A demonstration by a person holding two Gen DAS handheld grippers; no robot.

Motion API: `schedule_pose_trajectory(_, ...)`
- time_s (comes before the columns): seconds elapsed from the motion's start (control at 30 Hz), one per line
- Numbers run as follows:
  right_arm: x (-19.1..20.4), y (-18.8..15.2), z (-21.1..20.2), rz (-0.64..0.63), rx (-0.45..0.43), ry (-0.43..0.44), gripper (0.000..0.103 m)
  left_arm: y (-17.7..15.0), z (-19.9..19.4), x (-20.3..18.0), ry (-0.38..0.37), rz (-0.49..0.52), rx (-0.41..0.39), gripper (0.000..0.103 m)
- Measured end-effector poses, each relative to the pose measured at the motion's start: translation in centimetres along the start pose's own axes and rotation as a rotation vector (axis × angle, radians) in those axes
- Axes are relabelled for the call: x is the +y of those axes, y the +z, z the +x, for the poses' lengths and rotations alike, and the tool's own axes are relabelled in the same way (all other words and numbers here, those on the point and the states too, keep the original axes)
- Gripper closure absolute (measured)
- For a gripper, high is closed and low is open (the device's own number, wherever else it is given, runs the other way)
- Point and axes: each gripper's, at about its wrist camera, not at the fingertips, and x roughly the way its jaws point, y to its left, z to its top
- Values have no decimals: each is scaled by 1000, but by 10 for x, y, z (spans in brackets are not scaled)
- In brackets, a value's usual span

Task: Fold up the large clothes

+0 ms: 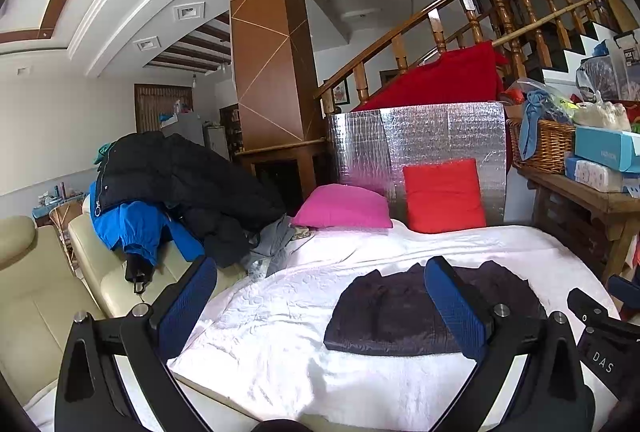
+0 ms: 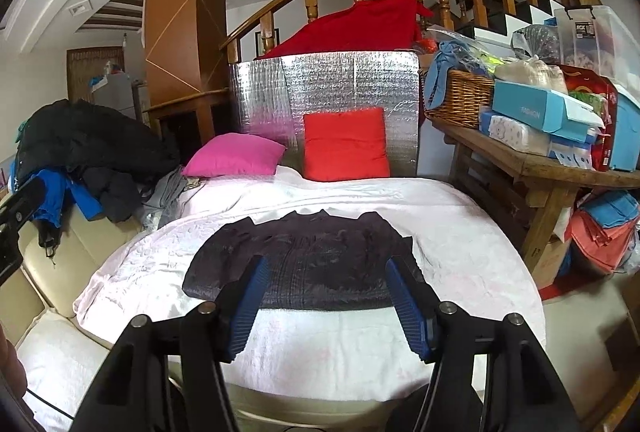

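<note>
Lying flat on the white bedspread (image 2: 328,348), the dark padded jacket (image 2: 304,264) is the landmark here: it looks already folded into a squat packet, collar edge toward the red cushion (image 2: 346,143) and pink cushion (image 2: 234,155), a straight folded edge toward the cameras. Beyond the jacket's left side a heap of black and blue coats (image 1: 160,191) waits on the cream sofa (image 1: 36,296); beyond its right side stands a cluttered wooden side table (image 2: 536,167).

Both tools hover over the jacket's near edge with nothing in them. The left gripper (image 1: 320,296) has its jaws spread wide, one blue pad out over the bedspread to the jacket's left and the other over its middle. The right gripper (image 2: 326,300) has its jaws moderately apart, straddling the jacket's near edge without pressing it.

Judging from this, the fold is either finished or needs one last halving. To do that well, the person should lower each gripper to a near corner of the jacket, pinch through all layers, lift both corners together and level, and carry them toward the collar so the slippery quilted shell does not slide apart. A one-layer pinch would likely open the packet.
</note>
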Motion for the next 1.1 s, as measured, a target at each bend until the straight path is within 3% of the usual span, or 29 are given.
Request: schedule_pose_trajectory(1.1,1,-5,9,8,25,12,38,-4,5,-2,-2,7,35,0)
